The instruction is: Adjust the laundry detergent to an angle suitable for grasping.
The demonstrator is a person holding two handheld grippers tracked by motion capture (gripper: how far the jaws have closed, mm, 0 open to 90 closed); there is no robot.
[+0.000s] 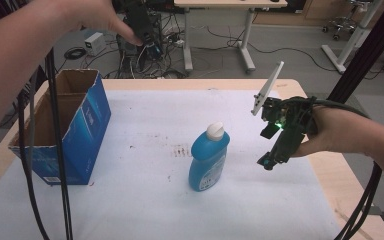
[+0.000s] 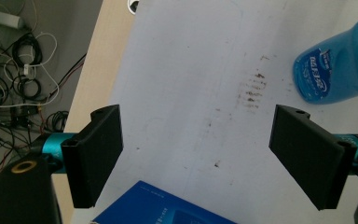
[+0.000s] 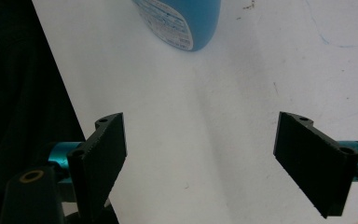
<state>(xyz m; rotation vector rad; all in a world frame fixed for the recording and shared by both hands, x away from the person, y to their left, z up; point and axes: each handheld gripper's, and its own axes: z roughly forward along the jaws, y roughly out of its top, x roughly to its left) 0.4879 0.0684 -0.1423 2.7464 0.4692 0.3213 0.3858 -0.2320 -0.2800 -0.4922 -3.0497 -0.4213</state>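
A blue bottle with a white cap stands upright just below the middle of the high view, on the white sheet that covers the desk. Small brown stains mark the sheet just left of the bottle.

To the right of the bottle in that view, near but apart from it, the right hand-held gripper hangs above the sheet, pointing down and to the left, with a green light on its body. Its own view shows both black jaws spread wide with nothing between them, and the bottle's lower part at the top edge of the frame.

The left hand-held gripper is at the upper left of the high view, well apart from the bottle. In its own view the jaws stand wide apart and empty, the bottle at the upper right.

An open blue cardboard box sits at the left of the high view.
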